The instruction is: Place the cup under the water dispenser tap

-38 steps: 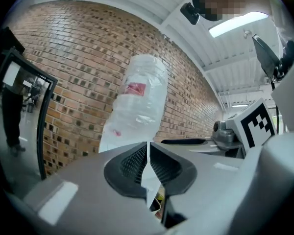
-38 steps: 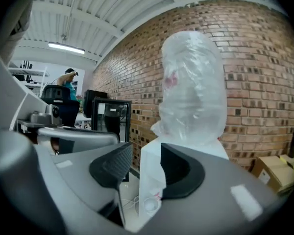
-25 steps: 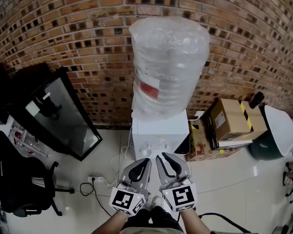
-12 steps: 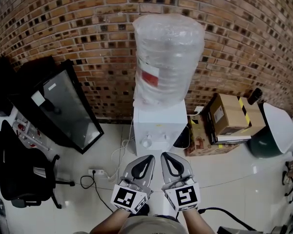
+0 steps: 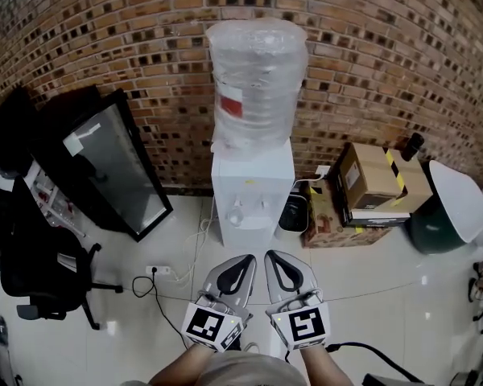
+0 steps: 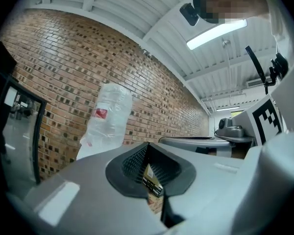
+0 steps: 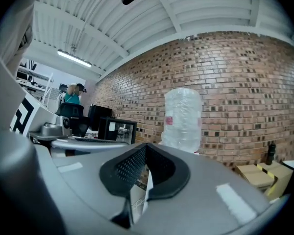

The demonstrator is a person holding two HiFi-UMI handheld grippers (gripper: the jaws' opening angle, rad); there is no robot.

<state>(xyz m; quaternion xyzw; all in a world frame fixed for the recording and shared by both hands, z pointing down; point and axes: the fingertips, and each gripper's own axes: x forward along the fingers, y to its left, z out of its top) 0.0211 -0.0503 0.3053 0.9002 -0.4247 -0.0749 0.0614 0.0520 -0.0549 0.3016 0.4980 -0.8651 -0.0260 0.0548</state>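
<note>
Two empty claws, our left claw (image 5: 246, 260) clenched, our right claw (image 5: 271, 256) just clenched, well apart from the water dispenser (image 5: 252, 191), plastic-wrapped bottle (image 5: 256, 79) on top, cup too small for us to make out.

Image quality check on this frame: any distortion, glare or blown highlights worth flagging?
Head view: fisheye bows the red brick wall; the glossy pale floor tiles carry soft glare. Left gripper view: the ceiling strip light is blown out, corners vignetted. Right gripper view: evenly lit, the clear plastic water bottle sharp.

Bottle (image 5: 256, 79) on dispenser (image 5: 253, 179), bin (image 5: 292, 214) perhaps right
</note>
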